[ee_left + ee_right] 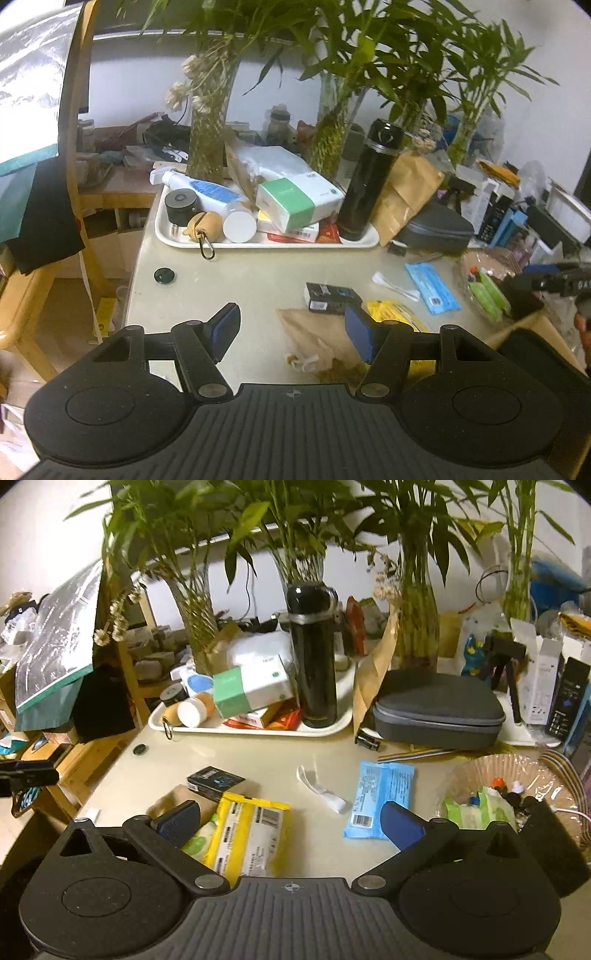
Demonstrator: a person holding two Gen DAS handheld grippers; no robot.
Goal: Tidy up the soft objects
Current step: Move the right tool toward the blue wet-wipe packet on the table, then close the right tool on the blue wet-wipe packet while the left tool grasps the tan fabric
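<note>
Packets lie loose in front of the white tray (258, 731): yellow packet (251, 834) under the wide, empty right gripper (291, 825), blue packet (380, 794) beside; left gripper (291, 328) half-open, empty, probably to approach.

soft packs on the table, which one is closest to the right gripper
The yellow pack, lying right in front of the open right gripper beside its left finger. The blue pack sits farther out, toward the right finger.
</note>
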